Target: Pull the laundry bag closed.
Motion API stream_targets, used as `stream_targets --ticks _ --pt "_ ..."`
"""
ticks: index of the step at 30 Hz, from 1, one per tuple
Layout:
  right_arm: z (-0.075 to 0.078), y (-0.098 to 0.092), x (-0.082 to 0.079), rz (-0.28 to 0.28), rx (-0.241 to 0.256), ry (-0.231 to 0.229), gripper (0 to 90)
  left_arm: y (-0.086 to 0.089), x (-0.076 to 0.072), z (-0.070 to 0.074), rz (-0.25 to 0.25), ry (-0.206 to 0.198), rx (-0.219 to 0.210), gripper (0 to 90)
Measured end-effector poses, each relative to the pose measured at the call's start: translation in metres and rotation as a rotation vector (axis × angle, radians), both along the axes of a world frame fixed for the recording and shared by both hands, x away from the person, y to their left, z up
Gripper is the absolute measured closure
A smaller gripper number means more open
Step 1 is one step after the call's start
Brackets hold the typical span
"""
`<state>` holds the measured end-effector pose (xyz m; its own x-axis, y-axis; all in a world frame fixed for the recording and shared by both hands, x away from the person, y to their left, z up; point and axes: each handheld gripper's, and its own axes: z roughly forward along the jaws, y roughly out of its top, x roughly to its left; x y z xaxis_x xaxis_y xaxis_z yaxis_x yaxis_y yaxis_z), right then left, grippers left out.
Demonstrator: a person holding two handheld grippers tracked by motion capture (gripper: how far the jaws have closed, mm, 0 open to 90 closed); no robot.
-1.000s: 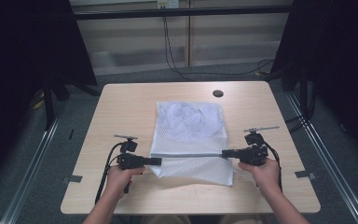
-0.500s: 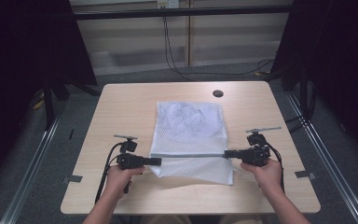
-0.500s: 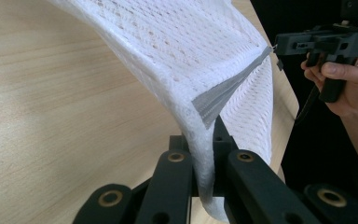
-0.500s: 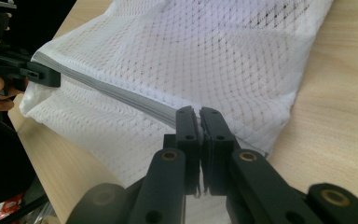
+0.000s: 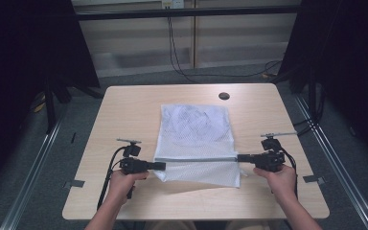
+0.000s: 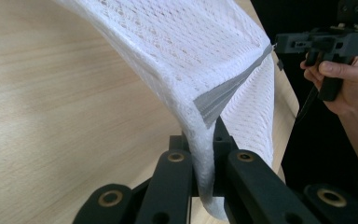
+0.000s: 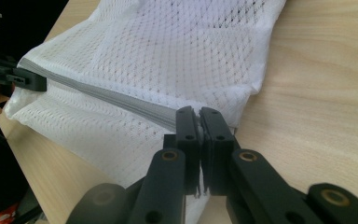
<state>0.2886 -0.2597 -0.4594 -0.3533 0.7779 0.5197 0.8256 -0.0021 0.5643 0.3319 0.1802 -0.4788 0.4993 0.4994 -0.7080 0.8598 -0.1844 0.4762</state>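
A white mesh bag (image 5: 195, 129) with a grey band (image 5: 196, 159) lies on the wooden table (image 5: 124, 105). Its near part is lifted and stretched taut between both grippers. My left gripper (image 5: 163, 166) is shut on the bag's left end; in the left gripper view the mesh bag (image 6: 205, 65) is pinched between the jaws of the left gripper (image 6: 205, 140). My right gripper (image 5: 239, 157) is shut on the right end of the band; in the right gripper view the right gripper (image 7: 199, 116) clamps the mesh bag (image 7: 168, 56) at the grey band (image 7: 121, 100).
A small dark round hole or grommet (image 5: 224, 96) sits near the table's far edge. Black cables (image 5: 108, 177) trail from the left gripper. Dark curtains and metal floor rails (image 5: 33, 163) flank the table.
The right gripper has drawn slightly to the right, pulling the grey band straighter and tighter. The left gripper has barely moved.
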Motion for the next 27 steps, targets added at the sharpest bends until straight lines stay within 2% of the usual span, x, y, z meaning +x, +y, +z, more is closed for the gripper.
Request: stream_targets --ticks 2,3,5,7,8,9,11,12,14,15,19,23,25,27 --pt "0.0 -0.001 0.0 0.003 0.004 -0.001 87.0 0.0 0.0 0.001 -0.017 -0.021 0.016 89.6" --pt "0.0 -0.001 0.0 0.01 0.01 -0.002 87.0 0.0 -0.001 0.002 -0.015 -0.022 0.007 89.4" --pt "0.001 -0.001 -0.002 0.016 -0.002 -0.013 86.9 0.0 -0.002 0.003 -0.026 -0.034 0.016 84.5" --pt "0.0 -0.003 -0.002 0.011 -0.024 -0.019 86.8 0.0 -0.003 0.003 -0.013 -0.041 0.034 66.0" --pt "0.0 -0.004 -0.002 0.003 -0.026 -0.021 86.7 0.002 -0.003 0.003 -0.006 -0.052 0.056 59.9" --pt "0.0 -0.005 -0.003 -0.003 -0.031 -0.025 86.4 0.002 -0.003 0.004 0.006 -0.073 0.077 57.0" --pt "0.001 -0.007 -0.004 -0.004 -0.045 -0.037 85.7 0.002 -0.004 0.008 0.029 -0.112 0.112 40.9" --pt "0.001 -0.007 -0.004 -0.005 -0.05 -0.041 82.5 0.003 -0.005 0.01 0.042 -0.131 0.12 34.7" --pt "0.002 -0.008 -0.005 -0.021 -0.059 -0.061 67.3 0.003 -0.005 0.012 0.039 -0.17 0.158 26.4" --pt "0.003 -0.008 -0.006 -0.024 -0.064 -0.074 63.5 0.003 -0.006 0.013 0.044 -0.195 0.185 24.0" --pt "0.006 -0.008 -0.008 -0.018 -0.104 -0.153 47.1 0.001 -0.008 0.013 0.036 -0.26 0.242 17.5" --pt "0.007 -0.009 -0.01 -0.01 -0.156 -0.226 34.6 0.002 -0.008 0.014 0.049 -0.301 0.241 14.0" --pt "0.008 -0.01 -0.011 -0.012 -0.189 -0.258 30.1 0.005 -0.008 0.015 0.054 -0.325 0.257 13.1" --pt "0.008 -0.013 -0.011 -0.019 -0.211 -0.272 24.1 0.007 -0.008 0.016 0.066 -0.336 0.259 12.1"
